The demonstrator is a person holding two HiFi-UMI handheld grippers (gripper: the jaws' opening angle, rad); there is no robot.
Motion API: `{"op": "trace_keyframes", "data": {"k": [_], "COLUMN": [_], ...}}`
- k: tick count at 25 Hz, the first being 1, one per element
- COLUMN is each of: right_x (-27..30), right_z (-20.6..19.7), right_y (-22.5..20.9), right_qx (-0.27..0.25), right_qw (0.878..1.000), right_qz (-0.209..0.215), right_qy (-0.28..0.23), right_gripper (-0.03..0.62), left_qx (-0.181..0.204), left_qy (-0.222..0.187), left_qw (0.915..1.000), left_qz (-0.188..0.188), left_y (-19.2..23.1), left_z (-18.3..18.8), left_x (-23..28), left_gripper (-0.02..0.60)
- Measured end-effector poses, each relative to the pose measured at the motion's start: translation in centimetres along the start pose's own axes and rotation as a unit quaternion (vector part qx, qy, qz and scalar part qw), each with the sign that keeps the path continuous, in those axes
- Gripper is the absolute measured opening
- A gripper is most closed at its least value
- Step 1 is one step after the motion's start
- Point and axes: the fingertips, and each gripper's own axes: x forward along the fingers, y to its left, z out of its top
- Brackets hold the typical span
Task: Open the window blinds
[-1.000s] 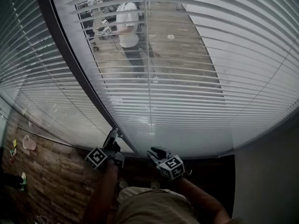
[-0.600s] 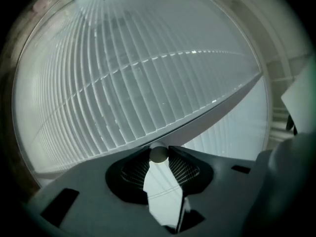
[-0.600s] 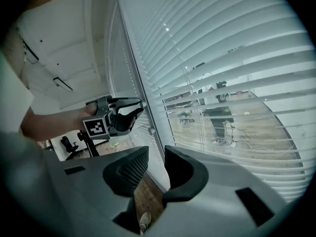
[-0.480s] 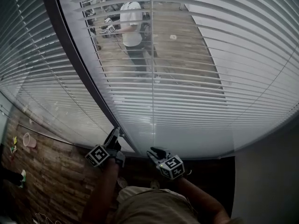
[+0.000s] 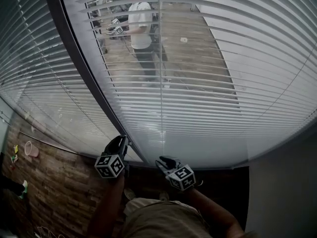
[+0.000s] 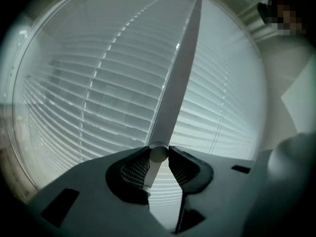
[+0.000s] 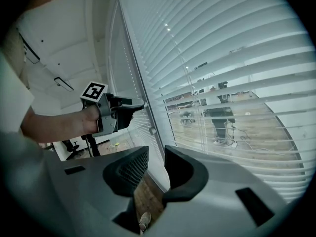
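Noted left gripper [image 5: 120, 141] at near left, forearm extended, fingers [image 6: 135, 167] just closed onto the wand [image 6: 174, 95]. Noted right gripper [image 5: 164, 160] at near right, pressed shut, empty, pointing slightly downward, forearm extended alongside.

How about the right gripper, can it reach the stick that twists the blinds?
Probably yes. The right gripper hangs close beside the left gripper, whose jaws have just closed on the tilt wand, with nothing between the two. But its own jaws are shut, so they'd need opening first.
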Motion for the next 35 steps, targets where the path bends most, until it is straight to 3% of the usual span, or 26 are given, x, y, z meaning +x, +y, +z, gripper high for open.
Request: {"op": "trace_keyframes", "data": {"k": [3,5,7,10,12,13,14,15,16,17,19,20,21,22,23,24,26,27,28,29,30,31,33,34,35], "right_x": [-0.2,-0.2,-0.2,-0.1,0.0,0.0,0.0,-0.1,-0.1,-0.1,-0.2,-0.2,-0.2,-0.2,-0.2,-0.2,0.0,0.0,0.0,-0.1,-0.1,-0.2,-0.1,0.1,0.3], "right_z": [0.8,1.2,0.7,0.5,0.4,0.3,0.2,0.2,0.2,0.2,0.2,0.2,0.1,0.1,0.0,-0.1,-0.2,-0.2,-0.2,-0.2,-0.2,-0.2,-0.2,-0.4,-0.7], "right_y": [-0.2,-0.2,-0.2,-0.1,0.0,0.0,-0.1,-0.1,-0.1,-0.1,-0.3,-0.3,-0.3,-0.2,-0.2,-0.2,-0.1,0.0,0.0,0.0,-0.1,-0.1,-0.3,-0.3,-0.3], "right_qx": [-0.001,-0.002,-0.003,-0.005,-0.005,-0.004,-0.004,-0.004,-0.003,-0.003,-0.003,-0.003,-0.004,-0.003,-0.002,-0.002,-0.003,-0.003,-0.004,-0.004,-0.004,-0.004,-0.005,-0.005,-0.005], "right_qw": [1.000,1.000,1.000,1.000,1.000,1.000,1.000,1.000,1.000,1.000,1.000,1.000,1.000,1.000,1.000,1.000,1.000,1.000,1.000,1.000,1.000,1.000,1.000,1.000,1.000], "right_qz": [-0.008,-0.012,-0.009,-0.007,-0.005,-0.004,-0.003,-0.004,-0.005,-0.005,-0.007,-0.007,-0.007,-0.007,-0.006,-0.006,-0.005,-0.004,-0.002,-0.002,-0.003,-0.006,-0.012,-0.011,-0.008], "right_qy": [-0.012,-0.016,-0.011,-0.007,-0.006,-0.004,-0.003,-0.004,-0.006,-0.006,-0.005,-0.004,-0.004,-0.003,-0.001,0.001,0.003,0.003,0.002,0.002,0.002,0.002,0.002,0.003,0.004], "right_gripper": [0.109,0.109,0.109,0.109,0.109,0.107,0.109,0.109,0.107,0.109,0.109,0.109,0.107,0.107,0.109,0.109,0.109,0.109,0.109,0.109,0.109,0.109,0.109,0.109,0.109], "left_qx": [0.123,0.220,0.324,0.465,0.523,0.541,0.548,0.540,0.512,0.463,0.308,0.214,0.120,0.028,-0.061,-0.146,-0.290,-0.340,-0.370,-0.377,-0.355,-0.304,-0.136,-0.036,0.065], "left_qy": [0.024,0.034,0.038,0.044,0.053,0.057,0.056,0.053,0.048,0.044,0.035,0.029,0.019,0.004,-0.015,-0.035,-0.070,-0.081,-0.087,-0.085,-0.073,-0.055,-0.012,0.009,0.029], "left_qw": [0.9912,0.9727,0.9400,0.8702,0.8311,0.8176,0.8124,0.8193,0.8396,0.8714,0.9448,0.9729,0.9909,0.9991,0.9980,0.9883,0.9505,0.9300,0.9155,0.9127,0.9240,0.9459,0.9897,0.9993,0.9971], "left_qz": [0.040,0.067,0.099,0.156,0.182,0.190,0.192,0.187,0.175,0.156,0.107,0.082,0.057,0.030,0.001,-0.031,-0.089,-0.114,-0.131,-0.134,-0.122,-0.099,-0.040,-0.008,0.025], "left_y": [-0.1,-0.5,-0.8,-0.8,-1.1,-1.2,-1.3,-1.4,-1.4,-1.2,-0.5,-0.1,0.3,0.6,0.8,0.8,0.6,0.4,0.1,0.0,0.1,0.3,0.3,0.2,-0.1], "left_z": [-0.1,-0.2,-0.6,-1.1,-1.0,-0.9,-0.9,-0.9,-0.9,-1.1,-1.5,-1.5,-1.3,-1.1,-0.8,-0.3,0.6,0.9,1.1,1.1,0.7,0.3,-0.3,-0.5,-0.7], "left_x": [-0.1,0.0,0.2,0.4,0.3,0.2,0.2,0.1,0.1,0.0,-0.1,-0.1,-0.2,-0.2,-0.1,-0.1,0.0,0.1,0.2,0.4,0.5,0.5,0.6,0.6,0.6], "left_gripper": [0.134,0.133,0.134,0.134,0.134,0.135,0.135,0.135,0.135,0.140,0.191,0.204,0.213,0.216,0.216,0.216,0.216,0.215,0.182,0.138,0.137,0.137,0.137,0.137,0.137]}}
